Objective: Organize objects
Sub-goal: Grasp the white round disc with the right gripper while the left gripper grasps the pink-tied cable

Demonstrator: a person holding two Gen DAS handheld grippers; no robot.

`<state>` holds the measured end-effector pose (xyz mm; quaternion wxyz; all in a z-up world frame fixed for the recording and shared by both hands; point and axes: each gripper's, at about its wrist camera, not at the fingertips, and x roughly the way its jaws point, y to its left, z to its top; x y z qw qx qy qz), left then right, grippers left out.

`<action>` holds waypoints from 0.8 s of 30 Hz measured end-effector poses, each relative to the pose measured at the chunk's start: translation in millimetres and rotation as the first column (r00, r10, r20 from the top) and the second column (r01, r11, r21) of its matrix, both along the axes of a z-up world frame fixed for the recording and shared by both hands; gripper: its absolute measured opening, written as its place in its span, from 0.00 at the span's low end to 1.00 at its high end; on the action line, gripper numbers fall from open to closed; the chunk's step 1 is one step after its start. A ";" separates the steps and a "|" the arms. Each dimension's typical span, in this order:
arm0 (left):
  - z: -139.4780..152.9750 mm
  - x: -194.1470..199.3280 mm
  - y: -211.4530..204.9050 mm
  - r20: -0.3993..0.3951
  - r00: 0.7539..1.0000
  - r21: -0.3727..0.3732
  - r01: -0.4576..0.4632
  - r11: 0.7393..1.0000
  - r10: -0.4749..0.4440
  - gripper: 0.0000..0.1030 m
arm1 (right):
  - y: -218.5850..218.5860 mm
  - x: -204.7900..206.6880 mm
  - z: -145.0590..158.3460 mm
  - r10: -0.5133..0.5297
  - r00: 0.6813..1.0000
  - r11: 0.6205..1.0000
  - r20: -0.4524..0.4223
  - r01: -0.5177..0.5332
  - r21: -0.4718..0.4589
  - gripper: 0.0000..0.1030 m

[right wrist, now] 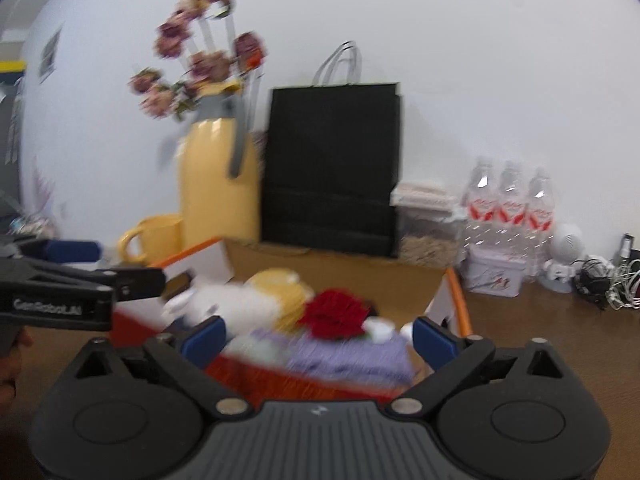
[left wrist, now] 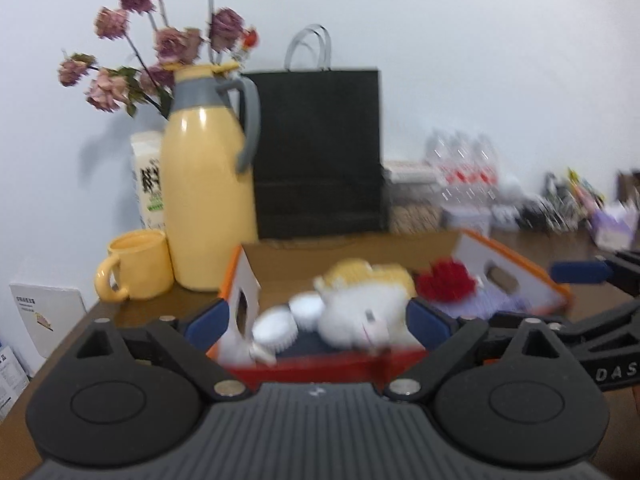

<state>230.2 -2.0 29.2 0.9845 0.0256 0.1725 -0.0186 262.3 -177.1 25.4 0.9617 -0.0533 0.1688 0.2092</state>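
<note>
An open cardboard box with orange edges [left wrist: 516, 276] [right wrist: 456, 300] sits on the wooden table. Inside it lie a white plush toy [left wrist: 360, 312] [right wrist: 224, 300], a yellow knitted item [left wrist: 384, 276] [right wrist: 280, 284], a red pompom-like thing [left wrist: 448, 280] [right wrist: 334, 314] and a purple cloth [right wrist: 352, 356]. My left gripper [left wrist: 316, 326] is open, its fingers either side of the plush at the box's near left. My right gripper [right wrist: 316, 338] is open over the box's near right, above the purple cloth. Both views are blurred.
Behind the box stand a yellow thermos jug [left wrist: 208, 184] [right wrist: 218, 192], a yellow mug [left wrist: 136, 264], a black paper bag [left wrist: 318, 152] [right wrist: 332, 164] and dried flowers [left wrist: 152, 48]. Water bottles [right wrist: 508, 200], a white tub [right wrist: 494, 276] and cables [right wrist: 608, 280] are at right.
</note>
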 end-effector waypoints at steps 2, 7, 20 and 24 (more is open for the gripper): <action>-9.8 -9.4 0.1 -0.041 0.999 0.010 0.030 1.000 -0.030 0.80 | 3.9 -9.0 -6.1 0.045 0.999 0.999 -0.030 -0.046 -0.021 0.84; -24.8 -24.2 8.2 -0.126 0.989 -0.032 0.073 0.997 -0.076 0.38 | 22.2 -25.3 -23.2 0.171 0.978 0.982 -0.117 -0.179 -0.067 0.66; -34.3 -38.3 7.1 -0.179 0.971 -0.053 0.154 0.987 -0.161 0.32 | 39.4 -16.2 -41.8 0.241 0.947 0.964 -0.214 -0.259 -0.059 0.45; -36.7 -37.1 6.8 -0.202 0.961 -0.079 0.176 0.981 -0.189 0.32 | 35.0 -14.4 -43.0 0.268 0.936 0.960 -0.228 -0.279 -0.018 0.36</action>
